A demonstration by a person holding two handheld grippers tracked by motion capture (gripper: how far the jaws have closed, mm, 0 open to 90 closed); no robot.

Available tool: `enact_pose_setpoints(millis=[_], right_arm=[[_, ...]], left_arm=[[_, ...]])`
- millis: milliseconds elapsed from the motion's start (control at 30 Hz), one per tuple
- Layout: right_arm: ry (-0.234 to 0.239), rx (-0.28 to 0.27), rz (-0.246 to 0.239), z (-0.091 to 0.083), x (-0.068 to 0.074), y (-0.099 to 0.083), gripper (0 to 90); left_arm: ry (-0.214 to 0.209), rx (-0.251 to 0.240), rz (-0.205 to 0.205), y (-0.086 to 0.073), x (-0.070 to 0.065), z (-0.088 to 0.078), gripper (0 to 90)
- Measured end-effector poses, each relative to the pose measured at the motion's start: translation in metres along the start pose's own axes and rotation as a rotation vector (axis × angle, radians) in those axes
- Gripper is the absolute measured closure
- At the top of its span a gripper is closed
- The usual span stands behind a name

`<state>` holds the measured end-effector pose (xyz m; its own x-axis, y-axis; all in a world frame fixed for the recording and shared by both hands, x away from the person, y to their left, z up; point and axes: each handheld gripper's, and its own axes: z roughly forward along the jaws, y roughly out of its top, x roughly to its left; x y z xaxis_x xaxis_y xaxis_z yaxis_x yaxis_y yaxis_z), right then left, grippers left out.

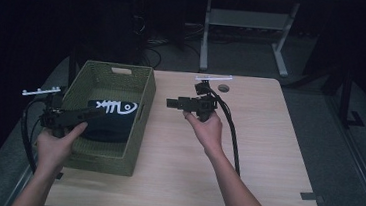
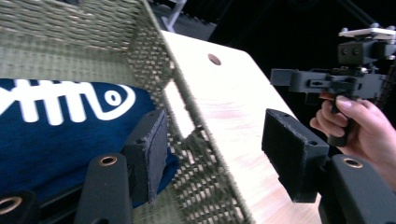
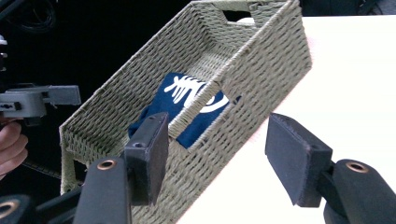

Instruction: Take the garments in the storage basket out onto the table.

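Folded navy cloth (image 1: 112,118) inside basket (image 1: 136,140): soft, light, likely best pinched at an edge; left claw (image 2: 212,156), right claw (image 3: 217,156) agape, empty.

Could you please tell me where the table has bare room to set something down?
The table is bare right of the green basket, around the right tool. Inside the basket, the navy cloth takes up the near floor.

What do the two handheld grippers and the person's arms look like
Both are black pistol-grip tools. The left gripper and right gripper each carry a white bar on top and trail a thick black cable. Their fingers are flat, blocky black pads on rounded arms with brass-ringed holes. The forearms are bare, no sleeves showing.
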<state>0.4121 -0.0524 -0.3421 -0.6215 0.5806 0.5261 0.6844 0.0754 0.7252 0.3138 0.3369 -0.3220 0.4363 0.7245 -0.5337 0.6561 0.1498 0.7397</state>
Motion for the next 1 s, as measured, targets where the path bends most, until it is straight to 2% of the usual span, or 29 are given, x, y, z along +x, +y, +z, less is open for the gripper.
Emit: enact_pose_setpoints(millis=[367, 567, 833, 967, 1000], right_arm=[[-0.034, -0.021, 0.015, -0.022, -0.011, -0.005, 38.9], [-0.040, -0.028, 0.014, -0.029, -0.013, -0.006, 38.7], [-0.057, -0.037, 0.031, -0.040, -0.018, -0.013, 38.4], [-0.066, -0.051, 0.037, -0.048, -0.023, -0.015, 38.2], [-0.066, -0.056, 0.040, -0.050, -0.024, -0.016, 38.1]], left_arm=[[-0.036, -0.001, 0.039, -0.010, -0.021, 0.009, 40.6], [-0.073, 0.001, 0.062, -0.015, -0.036, 0.013, 41.0], [-0.109, 0.026, 0.082, -0.023, -0.051, 0.028, 40.6], [-0.148, 0.036, 0.085, -0.025, -0.058, 0.037, 40.5], [-0.144, 0.040, 0.096, -0.025, -0.060, 0.039, 40.3]])
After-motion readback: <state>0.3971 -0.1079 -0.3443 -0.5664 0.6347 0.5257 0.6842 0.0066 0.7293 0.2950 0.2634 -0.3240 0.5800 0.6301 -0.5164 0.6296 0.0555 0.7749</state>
